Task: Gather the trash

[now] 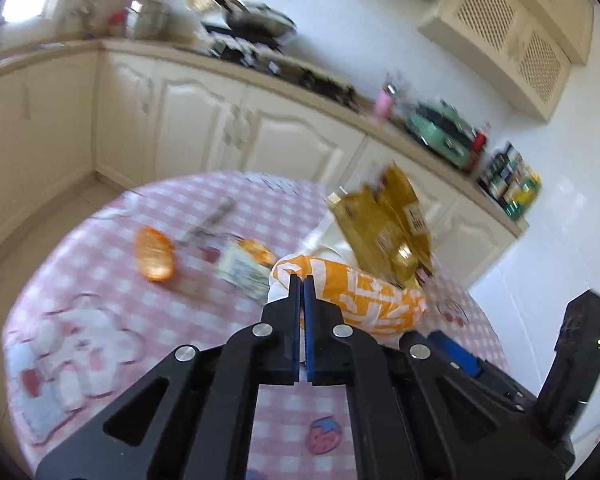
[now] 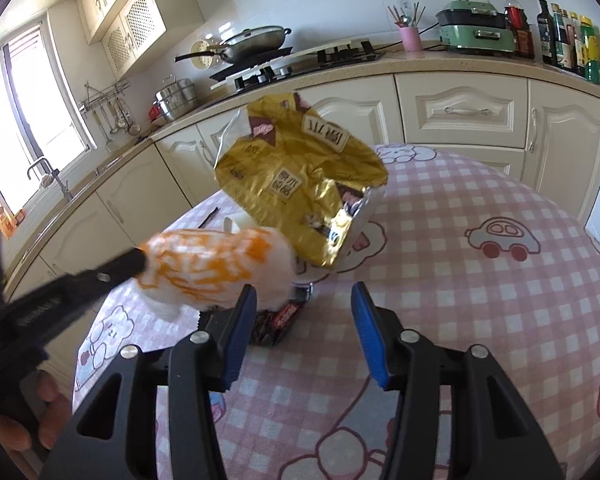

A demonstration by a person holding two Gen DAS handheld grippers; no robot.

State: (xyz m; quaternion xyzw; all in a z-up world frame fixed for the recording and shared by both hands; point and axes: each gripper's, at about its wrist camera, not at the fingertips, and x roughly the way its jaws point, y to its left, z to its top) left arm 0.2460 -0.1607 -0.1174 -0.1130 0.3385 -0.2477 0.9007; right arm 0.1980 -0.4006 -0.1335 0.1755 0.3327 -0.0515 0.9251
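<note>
Black linkage arms and blue pads fill the bottom of both wrist views. Seen from its own camera, the left gripper (image 1: 302, 278) has its pads pressed together with almost no gap, tips at the near edge of an orange-and-white plastic bag (image 1: 352, 294). The right wrist view shows the same gripper (image 2: 138, 262) coming in from the left with its tip against the bag's end (image 2: 216, 266); whether a fold of plastic is actually pinched there cannot be told, as both views are blurred at that spot. A person's fingers (image 2: 46, 416) show at the lower left of that view.

Right gripper (image 2: 304, 292) stands about half open with nothing between its pads, hovering over the pink checked tablecloth (image 2: 480, 308) just in front of the bag.

Sticking up out of the bag's far end is a crumpled gold foil wrapper (image 2: 300, 184). A dark wrapper (image 2: 278, 320) lies on the cloth under the bag, just beside the right gripper's left pad.

Farther across the table, in the left view, lie an orange packet (image 1: 155, 256), a pale printed packet (image 1: 244, 272) with another orange piece behind it, and a thin silvery strip (image 1: 210, 220), all apart from the bag.

Cream kitchen cabinets (image 2: 460, 112) run behind the table, with a wok (image 2: 256, 40) on the hob and a green cooker (image 2: 476, 32).
</note>
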